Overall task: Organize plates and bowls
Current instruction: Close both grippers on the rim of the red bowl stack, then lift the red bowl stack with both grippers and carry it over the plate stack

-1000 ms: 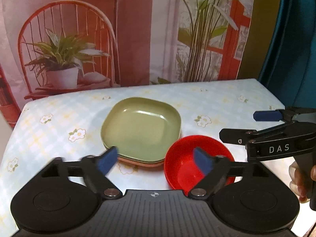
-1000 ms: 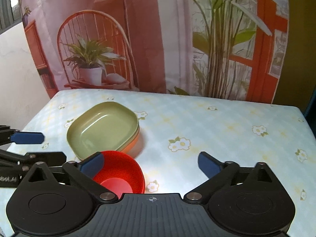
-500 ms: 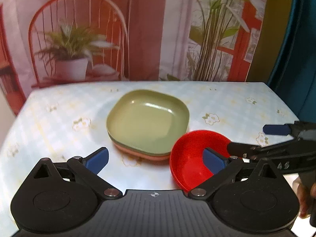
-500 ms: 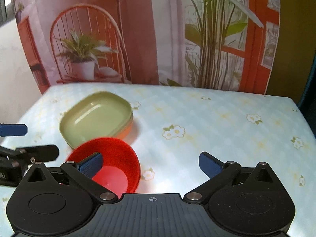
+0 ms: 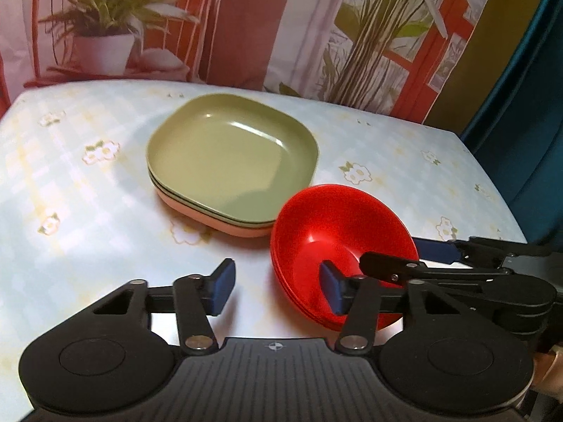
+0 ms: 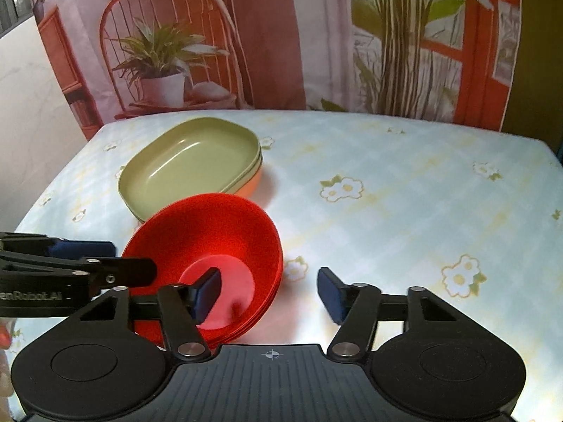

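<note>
My left tool [image 5: 274, 288] and my right tool [image 6: 269, 292] are both closing, each straddling an opposite wall of the red bowls [image 6: 225, 232], not yet pressing, on the worktop [image 6: 387, 190] just beside the green plates [image 6: 190, 168].

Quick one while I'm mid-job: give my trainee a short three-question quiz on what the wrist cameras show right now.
1. True or false: the red bowl stack sits on top of the green plate.
2. What colour is the bottom plate of the plate stack? A orange, B blue, C white.
3. Short answer: which part of the red bowl stack lies between the fingers of the left gripper and of the right gripper?

Key
1. False: it stands beside the plates on the tablecloth.
2. A.
3. The rim: each gripper has one finger inside and one outside. Both jaws are closing, with the pads not yet pressing.
</note>
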`<state>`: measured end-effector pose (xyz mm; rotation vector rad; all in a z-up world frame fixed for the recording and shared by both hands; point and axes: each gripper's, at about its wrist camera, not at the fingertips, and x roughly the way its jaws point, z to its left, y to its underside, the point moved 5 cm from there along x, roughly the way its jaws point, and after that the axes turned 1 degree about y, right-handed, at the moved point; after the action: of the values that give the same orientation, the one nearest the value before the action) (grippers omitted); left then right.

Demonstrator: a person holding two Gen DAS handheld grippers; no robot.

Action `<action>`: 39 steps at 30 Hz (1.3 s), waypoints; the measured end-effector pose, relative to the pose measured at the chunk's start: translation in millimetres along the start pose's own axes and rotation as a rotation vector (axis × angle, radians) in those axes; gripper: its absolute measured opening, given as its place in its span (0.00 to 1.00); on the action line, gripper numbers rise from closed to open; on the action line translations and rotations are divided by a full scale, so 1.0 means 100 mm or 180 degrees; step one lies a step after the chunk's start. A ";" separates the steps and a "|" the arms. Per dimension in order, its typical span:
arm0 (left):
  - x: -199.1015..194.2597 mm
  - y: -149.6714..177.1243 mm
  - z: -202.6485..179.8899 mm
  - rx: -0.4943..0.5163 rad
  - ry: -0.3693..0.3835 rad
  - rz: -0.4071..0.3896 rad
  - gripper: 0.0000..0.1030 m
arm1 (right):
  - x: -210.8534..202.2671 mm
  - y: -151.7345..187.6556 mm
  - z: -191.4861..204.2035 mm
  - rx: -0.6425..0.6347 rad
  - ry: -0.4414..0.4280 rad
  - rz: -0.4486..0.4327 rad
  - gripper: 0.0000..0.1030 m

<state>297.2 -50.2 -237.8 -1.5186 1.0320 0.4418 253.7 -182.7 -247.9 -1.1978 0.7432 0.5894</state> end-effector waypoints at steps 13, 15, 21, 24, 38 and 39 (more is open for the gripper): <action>0.06 0.06 -0.09 0.0006 0.0127 0.0117 0.22 | 0.01 0.05 -0.01 0.0118 -0.0136 0.0059 0.20; 0.05 0.07 -0.10 -0.0002 0.0136 0.0121 0.22 | -0.02 0.04 0.00 0.0120 -0.0115 0.0049 0.19; -0.03 0.04 -0.11 0.0021 0.0121 0.0086 0.22 | -0.10 0.03 -0.01 0.0171 -0.0141 0.0011 0.17; -0.07 0.03 -0.12 0.0042 0.0105 0.0062 0.22 | -0.14 0.01 -0.01 0.0166 -0.0149 -0.0013 0.17; -0.21 0.00 -0.12 0.0086 0.0094 -0.0020 0.22 | -0.26 -0.03 0.02 0.0176 -0.0170 -0.0096 0.16; -0.22 -0.01 -0.12 0.0088 0.0092 -0.0031 0.23 | -0.27 -0.04 0.03 0.0176 -0.0173 -0.0104 0.16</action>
<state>282.9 -53.7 -217.4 -1.5087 1.0489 0.3984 240.0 -181.8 -224.1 -1.1368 0.6888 0.5689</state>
